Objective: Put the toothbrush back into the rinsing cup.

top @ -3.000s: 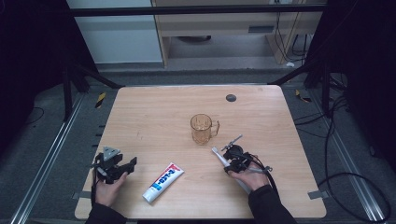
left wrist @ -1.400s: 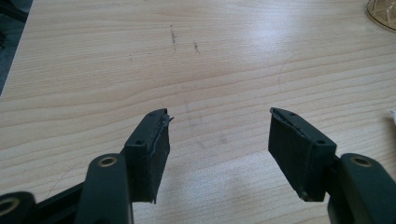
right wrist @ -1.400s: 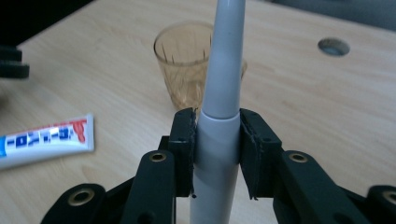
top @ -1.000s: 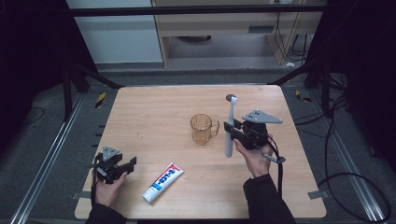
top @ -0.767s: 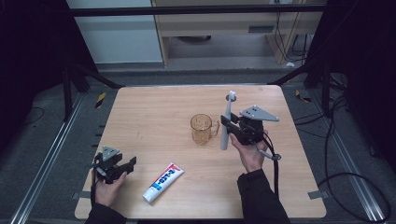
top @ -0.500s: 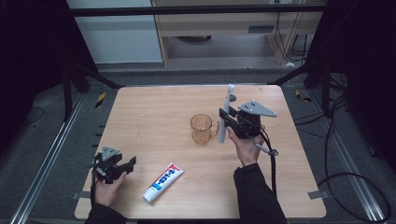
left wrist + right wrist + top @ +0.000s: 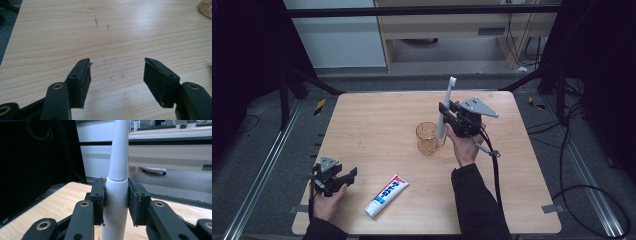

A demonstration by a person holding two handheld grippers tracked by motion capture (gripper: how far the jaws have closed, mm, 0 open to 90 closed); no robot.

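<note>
Upright, toothbrush sits clamped between right tongs above cup.

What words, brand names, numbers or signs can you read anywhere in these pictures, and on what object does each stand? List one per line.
Toothpaste tube: blue lettering on its white body, too small and blurred to read.
Toothbrush, glass mug, wooden table: no writing seen.
Yellow-and-black hazard tape on the floor: striped marking, no words.

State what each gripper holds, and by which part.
Right gripper clamps the toothbrush by its handle's upper end; left gripper holds nothing.
</note>
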